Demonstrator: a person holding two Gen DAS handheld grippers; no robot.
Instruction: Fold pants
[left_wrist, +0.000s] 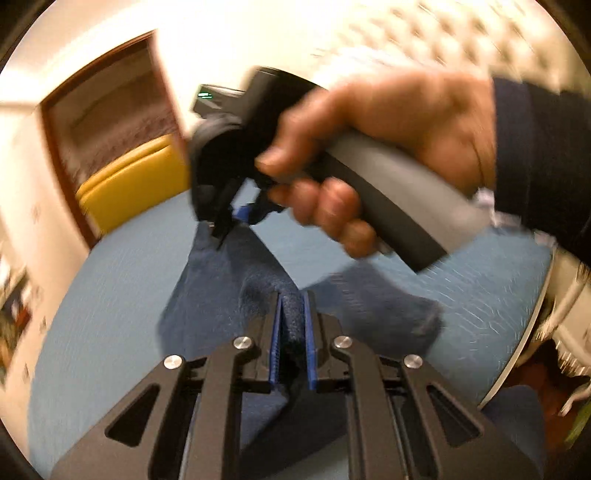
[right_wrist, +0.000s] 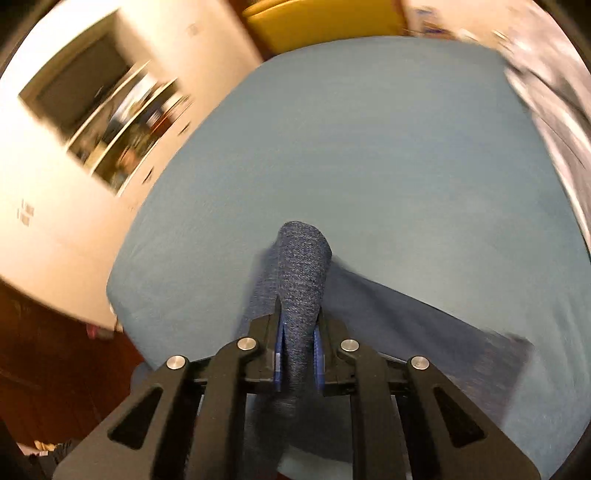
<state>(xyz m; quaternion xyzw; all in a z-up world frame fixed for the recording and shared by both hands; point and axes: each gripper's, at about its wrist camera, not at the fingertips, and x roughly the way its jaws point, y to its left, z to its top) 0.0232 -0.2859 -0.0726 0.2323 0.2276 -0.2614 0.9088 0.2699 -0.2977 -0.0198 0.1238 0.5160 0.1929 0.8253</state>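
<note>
The dark blue knit pants (left_wrist: 218, 295) hang above the light blue bed sheet (left_wrist: 110, 314), stretched between both grippers. At the bottom of the left wrist view, my left gripper (left_wrist: 293, 299) is shut on a bunched fold of them. A hand (left_wrist: 388, 122) in a dark sleeve holds my right gripper (left_wrist: 229, 225) further off, and it pinches another part of the fabric. In the right wrist view, my right gripper (right_wrist: 299, 314) is shut on a rolled fold of the pants (right_wrist: 424, 343). The rest of the cloth trails to the right over the sheet (right_wrist: 369, 147).
A yellow padded panel (left_wrist: 133, 177) (right_wrist: 321, 22) stands at the bed's far end. The bed edge (left_wrist: 517, 350) runs at the right of the left wrist view. Wall shelves (right_wrist: 122, 122) are at the left and a patterned cloth (right_wrist: 554, 122) at the right.
</note>
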